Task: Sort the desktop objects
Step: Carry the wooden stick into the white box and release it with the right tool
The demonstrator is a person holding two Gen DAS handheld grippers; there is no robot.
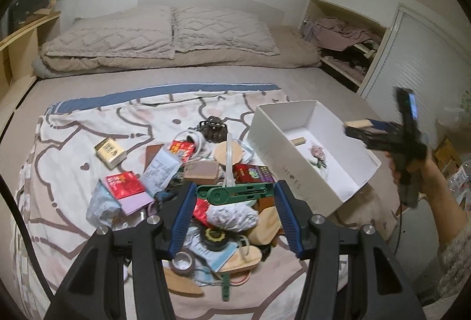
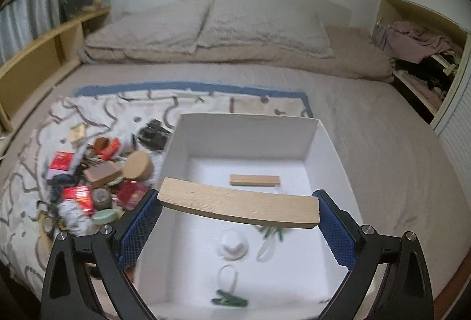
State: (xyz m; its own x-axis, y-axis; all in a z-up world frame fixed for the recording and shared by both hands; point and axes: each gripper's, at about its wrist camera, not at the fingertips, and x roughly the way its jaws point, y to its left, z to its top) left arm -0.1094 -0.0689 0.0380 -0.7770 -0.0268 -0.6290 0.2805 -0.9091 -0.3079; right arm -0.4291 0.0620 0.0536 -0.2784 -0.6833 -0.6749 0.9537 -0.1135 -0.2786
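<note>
Your right gripper (image 2: 238,206) is clamped on a flat wooden block (image 2: 238,206), held lengthwise between the two blue pads (image 2: 138,228), one pad at each end. You hold it above the near half of the white cardboard box (image 2: 250,128), clear of the box floor. In the box lie a second, smaller wooden block (image 2: 254,180) toward the far wall, a green clip (image 2: 230,301) near the front edge, and some clear and green bits between them that are too blurred to name. From the left wrist view the same box (image 1: 282,161) is seen at an angle, with your right hand (image 1: 412,163) and its gripper beside the box's far right corner, the block's end (image 1: 357,123) showing at the tip.

Your left gripper (image 1: 235,199) stands wide open, its jaws spread and holding nothing, poised over the pile of clutter on the patterned blanket (image 1: 73,172). Between its fingertips lies a green plastic cutter (image 1: 235,193), and just below that a grey-and-white knitted bundle (image 1: 232,215). Around these you have a roll of brown tape (image 1: 182,261), a dark tape roll with a gold label (image 1: 215,237), a red packet (image 1: 123,184) on a lilac pad, a printed receipt (image 1: 160,169), a small yellowish carton (image 1: 110,152) set apart to the left, and a dark hair claw (image 1: 213,128) at the far edge.

The blanket lies on a beige bed (image 2: 382,143) with two pillows (image 1: 164,31) at its head.
</note>
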